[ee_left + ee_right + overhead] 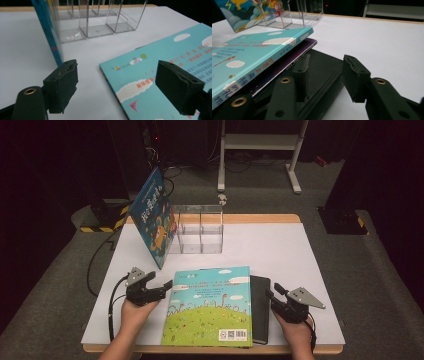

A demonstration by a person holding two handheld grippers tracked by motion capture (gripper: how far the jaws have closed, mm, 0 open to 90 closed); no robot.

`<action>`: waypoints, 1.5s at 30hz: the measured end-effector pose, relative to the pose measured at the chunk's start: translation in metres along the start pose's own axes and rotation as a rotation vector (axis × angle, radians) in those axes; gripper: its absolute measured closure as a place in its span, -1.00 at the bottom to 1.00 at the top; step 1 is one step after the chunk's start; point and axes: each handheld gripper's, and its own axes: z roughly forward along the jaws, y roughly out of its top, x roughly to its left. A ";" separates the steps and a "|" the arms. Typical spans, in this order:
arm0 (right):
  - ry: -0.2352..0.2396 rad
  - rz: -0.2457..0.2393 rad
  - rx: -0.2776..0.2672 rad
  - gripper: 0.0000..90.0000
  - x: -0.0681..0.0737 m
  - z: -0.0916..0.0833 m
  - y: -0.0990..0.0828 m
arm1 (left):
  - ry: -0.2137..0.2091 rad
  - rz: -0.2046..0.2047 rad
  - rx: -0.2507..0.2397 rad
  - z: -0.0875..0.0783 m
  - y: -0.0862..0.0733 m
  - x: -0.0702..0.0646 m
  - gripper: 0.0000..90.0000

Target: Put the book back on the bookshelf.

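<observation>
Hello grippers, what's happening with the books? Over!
Left gripper open, at the left edge of the top book. Right gripper open, at the black book underneath. Blue book leans on the clear rack. Nothing in the way.

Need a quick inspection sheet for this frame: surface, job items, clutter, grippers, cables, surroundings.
Surface: white table with a wooden edge, bare on its right half.
Job's things: light-blue picture book lying flat on a stack, over a purple-edged book and a black book; dark-blue picture book leaning against a clear acrylic organizer.
Clutter: nothing seen.
Grippers: left gripper open, jaws astride the light-blue book's left edge, nothing gripped; right gripper open, jaws either side of the black book's right edge, pads not seen pressing.
Cables: black cable trailing from the left gripper; loose cable off the table's left side.
Surroundings: grey carpet; white frame behind; hazard-striped base at left.
</observation>
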 end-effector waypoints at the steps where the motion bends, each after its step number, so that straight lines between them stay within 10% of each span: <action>1: 0.009 -0.003 0.005 0.19 0.001 0.001 0.000 | -0.002 0.007 0.013 0.000 -0.003 0.000 -0.60; 12: 0.071 -0.078 0.072 -0.02 0.012 0.009 0.002 | -0.034 -0.016 0.194 0.003 -0.033 -0.004 -0.64; 23: 0.081 -0.064 0.085 -0.17 0.020 0.002 0.008 | -0.020 -0.043 0.263 0.000 -0.039 -0.009 -0.68; 34: 0.126 -0.035 0.081 -0.30 0.036 -0.003 0.016 | -0.081 -0.093 0.300 -0.002 -0.045 -0.019 -0.71; 45: 0.175 -0.043 0.102 -0.39 0.055 -0.001 0.018 | -0.072 -0.059 0.276 -0.004 -0.048 -0.024 -0.76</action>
